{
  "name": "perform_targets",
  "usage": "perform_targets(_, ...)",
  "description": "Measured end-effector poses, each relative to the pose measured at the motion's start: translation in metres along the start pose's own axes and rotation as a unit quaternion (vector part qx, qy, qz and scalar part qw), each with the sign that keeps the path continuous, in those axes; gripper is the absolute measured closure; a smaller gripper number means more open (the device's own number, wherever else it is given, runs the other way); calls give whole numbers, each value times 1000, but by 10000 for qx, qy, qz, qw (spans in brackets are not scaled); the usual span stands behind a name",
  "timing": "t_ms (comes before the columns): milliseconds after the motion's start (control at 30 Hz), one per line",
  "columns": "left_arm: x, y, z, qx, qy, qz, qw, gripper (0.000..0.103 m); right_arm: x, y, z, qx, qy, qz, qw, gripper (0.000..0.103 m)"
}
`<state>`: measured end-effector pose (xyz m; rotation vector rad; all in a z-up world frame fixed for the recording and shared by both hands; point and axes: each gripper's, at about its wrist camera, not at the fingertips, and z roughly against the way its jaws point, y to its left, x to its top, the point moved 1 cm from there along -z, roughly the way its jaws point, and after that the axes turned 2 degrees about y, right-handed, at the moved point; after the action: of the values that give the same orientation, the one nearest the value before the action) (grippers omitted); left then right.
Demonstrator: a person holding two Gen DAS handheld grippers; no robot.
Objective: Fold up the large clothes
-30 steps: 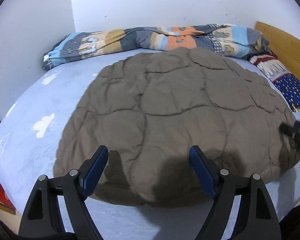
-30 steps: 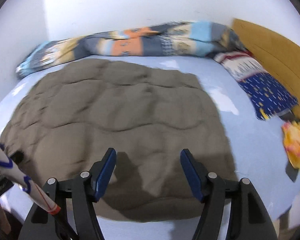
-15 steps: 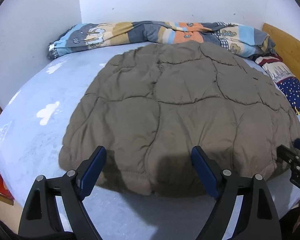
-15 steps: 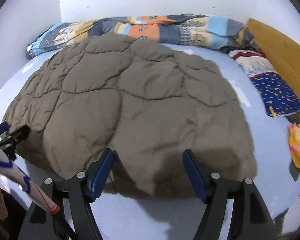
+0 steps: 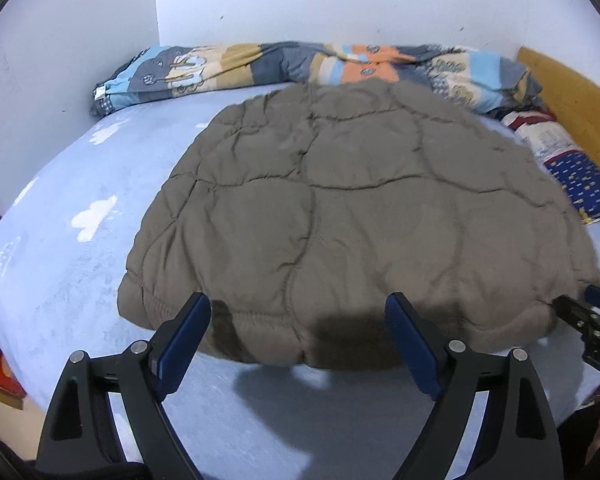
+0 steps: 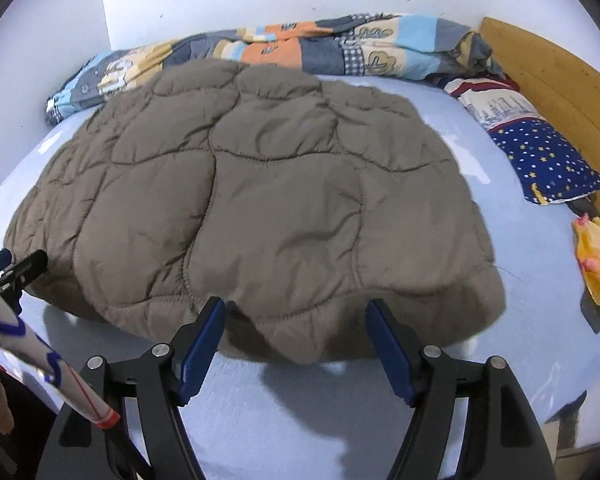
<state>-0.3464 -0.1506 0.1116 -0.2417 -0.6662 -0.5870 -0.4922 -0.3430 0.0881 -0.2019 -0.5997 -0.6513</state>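
Both hand-held grippers (image 5: 298,332) (image 6: 296,334) gape empty; brown quilted jacket (image 5: 352,216) lies flat, lengthwise across them.

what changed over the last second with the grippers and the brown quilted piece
Both grippers backed toward the near hem of the brown quilted garment. The left gripper and the right gripper now frame that hem, jaws open and just opened wider, pads not pressing the fabric. Nothing was taken hold of or let go. The garment stayed flat on the blue bed sheet; the patchwork blanket stayed by the wall.
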Motion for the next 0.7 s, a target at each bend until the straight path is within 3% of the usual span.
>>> perform_targets(233,-9,-12,53,-219,-494,-155,9984,15,-9,1,42,-160,-266,-36,9995,26)
perform_targets(367,-10,-21,105,-258,-1065,-370,9933,12,-10,-3,98,-288,-883,-109,9956,20)
perform_targets(533,1,-31,162,104,-1374,-541,9890,6,-12,1,160,-318,-1447,-71,9889,8)
perform_targets(700,8,-31,188,740,-1404,-493,9861,6,-16,8,197,-540,-1833,-67,9816,7)
